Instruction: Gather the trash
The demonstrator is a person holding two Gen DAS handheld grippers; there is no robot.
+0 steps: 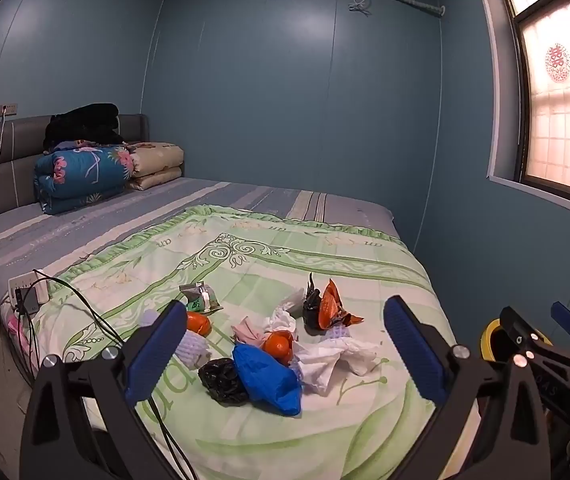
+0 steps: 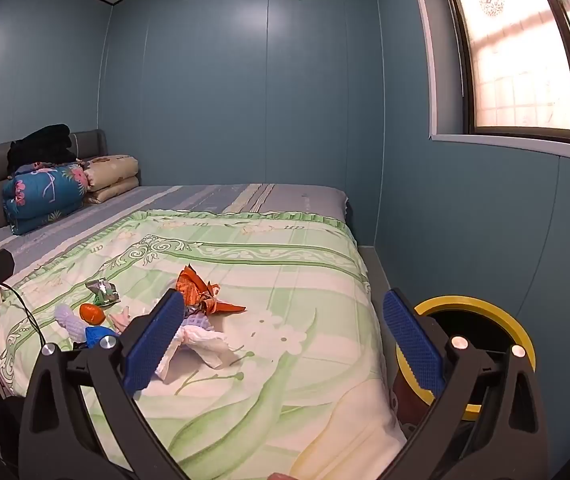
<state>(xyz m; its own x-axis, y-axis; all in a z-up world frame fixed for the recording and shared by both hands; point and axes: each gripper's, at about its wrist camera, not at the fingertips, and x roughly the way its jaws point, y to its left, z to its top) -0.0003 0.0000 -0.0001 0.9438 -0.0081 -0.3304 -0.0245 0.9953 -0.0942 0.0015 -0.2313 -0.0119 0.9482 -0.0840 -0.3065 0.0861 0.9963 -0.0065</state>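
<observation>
A heap of trash lies on the green quilt (image 1: pixel 245 432): a blue shoe cover (image 1: pixel 269 380), a black bag (image 1: pixel 223 380), white tissues (image 1: pixel 337 356), orange peels (image 1: pixel 277 342), an orange wrapper (image 1: pixel 331 308), a green packet (image 1: pixel 201 298) and white foam netting (image 1: pixel 193 346). My left gripper (image 1: pixel 285 352) is open and empty, held above the near side of the heap. My right gripper (image 2: pixel 285 340) is open and empty, right of the heap; the tissues (image 2: pixel 205 342) and the orange wrapper (image 2: pixel 201 292) show past its left finger. A yellow-rimmed bin (image 2: pixel 481 308) stands on the floor right of the bed.
Folded quilts (image 1: pixel 81 176) and dark clothes (image 1: pixel 85 122) lie at the headboard. A power strip with black cables (image 1: pixel 29 290) lies on the bed's left edge. Blue walls close the far side and the right; a window (image 2: pixel 525 60) is at upper right.
</observation>
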